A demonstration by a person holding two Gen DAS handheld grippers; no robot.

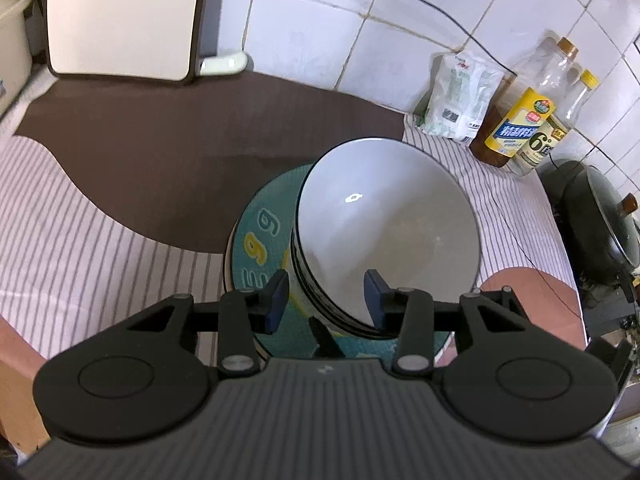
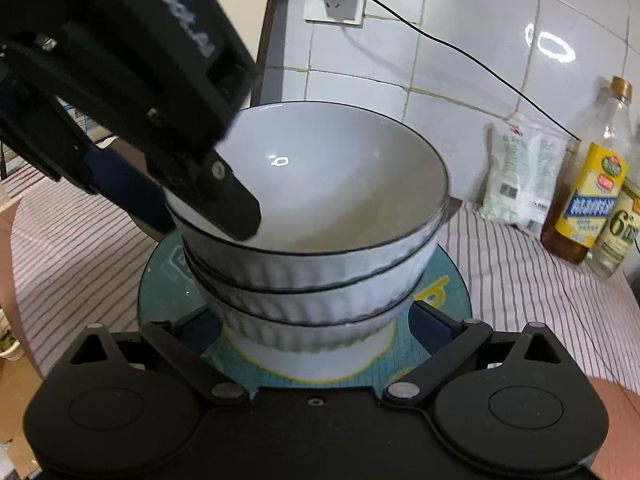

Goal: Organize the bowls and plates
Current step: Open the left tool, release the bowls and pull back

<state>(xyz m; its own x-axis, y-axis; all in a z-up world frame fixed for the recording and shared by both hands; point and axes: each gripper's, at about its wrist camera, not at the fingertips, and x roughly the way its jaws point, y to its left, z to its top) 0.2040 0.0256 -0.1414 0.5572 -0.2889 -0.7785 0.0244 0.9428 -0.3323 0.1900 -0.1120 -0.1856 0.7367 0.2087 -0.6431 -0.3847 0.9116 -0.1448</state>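
A stack of three white ribbed bowls [image 2: 316, 264] with dark rims stands on a teal plate [image 2: 452, 280]. The stack also shows in the left wrist view [image 1: 384, 216], on the teal plate [image 1: 260, 232]. My left gripper [image 1: 326, 300] is open and straddles the near rim of the top bowl, one finger outside and one inside; it shows in the right wrist view [image 2: 180, 196] at the bowl's left rim. My right gripper [image 2: 316, 324] is open, low at the plate, with its fingers on either side of the bottom bowl's base.
A striped cloth [image 1: 60, 240] and a brown mat [image 1: 180, 152] cover the counter. Oil bottles [image 1: 528, 120] and a white bag [image 1: 460, 96] stand by the tiled wall. A dark lidded pan [image 1: 600, 220] is at the right. A white appliance [image 1: 120, 20] is at the back left.
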